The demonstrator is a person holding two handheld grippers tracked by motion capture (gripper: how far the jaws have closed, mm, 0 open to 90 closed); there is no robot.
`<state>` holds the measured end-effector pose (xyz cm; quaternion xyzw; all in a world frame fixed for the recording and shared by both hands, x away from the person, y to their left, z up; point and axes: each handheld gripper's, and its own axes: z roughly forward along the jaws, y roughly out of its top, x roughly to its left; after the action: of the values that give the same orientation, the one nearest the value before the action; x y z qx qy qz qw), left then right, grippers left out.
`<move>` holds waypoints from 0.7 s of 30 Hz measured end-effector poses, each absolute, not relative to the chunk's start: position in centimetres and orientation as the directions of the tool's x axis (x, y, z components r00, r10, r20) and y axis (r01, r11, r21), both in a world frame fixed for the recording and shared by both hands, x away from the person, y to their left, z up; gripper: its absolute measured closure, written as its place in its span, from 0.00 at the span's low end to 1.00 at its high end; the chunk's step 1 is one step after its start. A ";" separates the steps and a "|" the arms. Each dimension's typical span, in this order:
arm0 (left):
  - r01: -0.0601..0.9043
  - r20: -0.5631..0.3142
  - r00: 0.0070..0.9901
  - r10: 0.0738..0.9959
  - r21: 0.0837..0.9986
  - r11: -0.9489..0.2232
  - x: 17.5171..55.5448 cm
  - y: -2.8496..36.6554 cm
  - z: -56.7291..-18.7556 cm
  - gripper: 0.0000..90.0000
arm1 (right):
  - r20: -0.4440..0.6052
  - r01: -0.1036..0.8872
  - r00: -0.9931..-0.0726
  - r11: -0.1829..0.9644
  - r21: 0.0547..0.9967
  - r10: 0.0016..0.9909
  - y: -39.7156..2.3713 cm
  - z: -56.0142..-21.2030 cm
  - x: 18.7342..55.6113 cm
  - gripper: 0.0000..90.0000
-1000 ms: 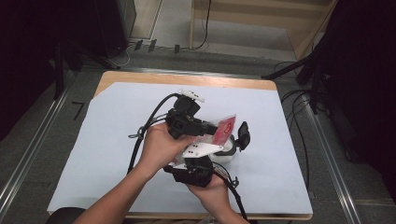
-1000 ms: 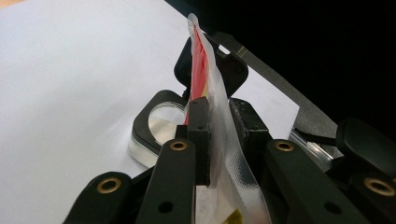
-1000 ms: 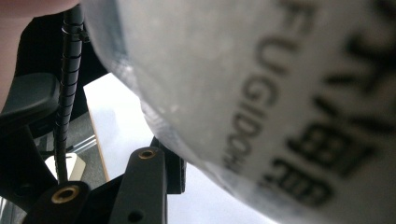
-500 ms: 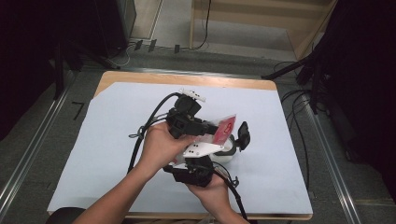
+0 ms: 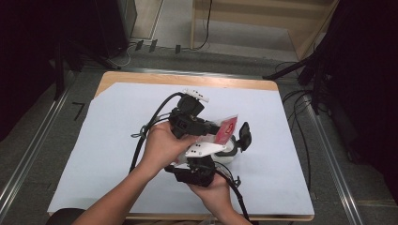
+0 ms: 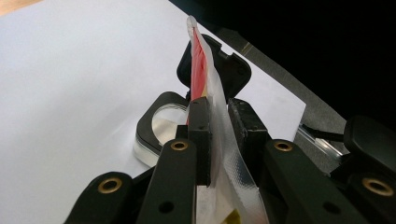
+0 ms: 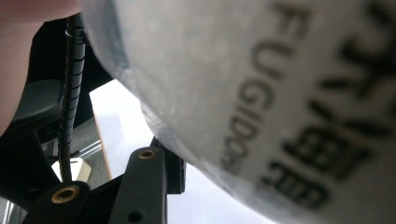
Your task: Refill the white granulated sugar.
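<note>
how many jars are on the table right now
1. A clear jar with an open black flip lid sits on the white sheet near the table's middle, beside the red packet. Hands may hide others.

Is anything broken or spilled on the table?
No, nothing looks spilled or broken. The red and clear packet stands on edge, pinched in the left gripper. Just behind it on the white sheet sits a small clear container with its black lid flipped open.

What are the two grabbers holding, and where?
Left gripper pinches the red-and-clear plastic sachet at its lower edge. Right gripper: cannot tell.
</note>
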<state>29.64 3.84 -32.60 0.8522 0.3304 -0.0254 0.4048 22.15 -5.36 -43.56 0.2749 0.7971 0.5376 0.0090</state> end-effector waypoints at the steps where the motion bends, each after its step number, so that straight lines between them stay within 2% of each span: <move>1: 0.583 -0.312 0.781 0.541 0.673 -0.454 29.6 3.8 -32.6 0.89 | 0.280 0.427 -0.849 0.270 0.863 0.447 -5.4 -43.6 22.2 0.71; 21: 0.574 -0.300 0.788 0.538 0.675 -0.463 29.3 3.8 -32.6 0.89 | 0.267 0.411 -0.856 0.271 0.870 0.442 -5.5 -43.9 22.0 0.71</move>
<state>29.33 3.81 -32.61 0.8550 0.3252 -0.0222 0.4034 22.01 -5.46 -43.86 0.2676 0.7970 0.5413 0.0139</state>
